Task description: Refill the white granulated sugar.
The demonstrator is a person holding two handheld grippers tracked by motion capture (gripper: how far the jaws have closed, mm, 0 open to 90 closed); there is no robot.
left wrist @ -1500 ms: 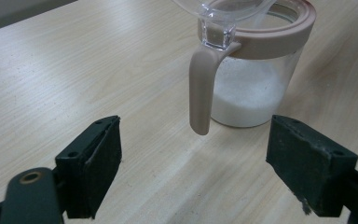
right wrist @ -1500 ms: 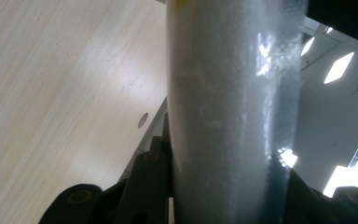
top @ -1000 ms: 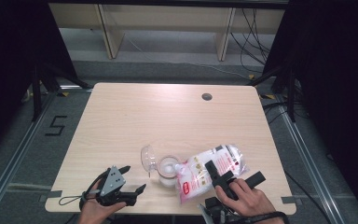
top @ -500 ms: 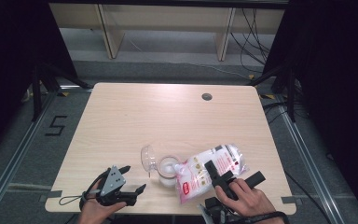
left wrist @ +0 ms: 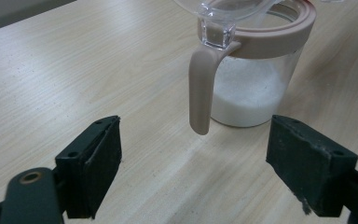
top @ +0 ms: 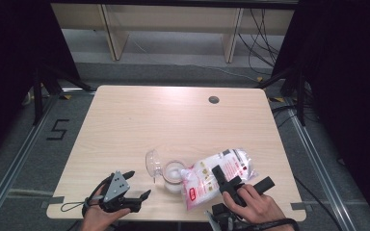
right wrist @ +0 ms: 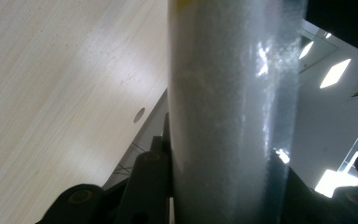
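Right claw (top: 232,182) clamped on the bag (top: 220,174) of white granules; in right gripper view the bag (right wrist: 228,112) fills the gap btwn the two black jaws, pressed both sides, top & bottom cut off by frame. Print not readable there; yellow patch at upper edge only. In high view bag is clear plastic w/ red-and-white label, tilted, lower corner over the jar mouth; person's right hand (top: 253,204) wraps the claw from bottom edge, wrist partly cut off.

Left claw (top: 135,188) wide open, holding nothing, low over near-left part of tabletop (top: 139,120); hand (top: 99,214) partly cut by frame. In left gripper view both jaws stand well apart, bare wood btwn them, jar ahead & not touched.

Jar (left wrist: 254,70): clear, beige rim + beige handle (left wrist: 201,88) hanging toward camera, upright on tabletop. Contents: white granular stuff, roughly lower half. Clear hinged lid (top: 152,162) flipped open, standing up at jar's left in high view; upper part cut off in left gripper view.

Far: dark round grommet hole (top: 214,100) near tabletop's far-right edge. Beyond, floor w/ cables (top: 262,29), pale shelf legs, "5" marked on floor at left (top: 58,130).
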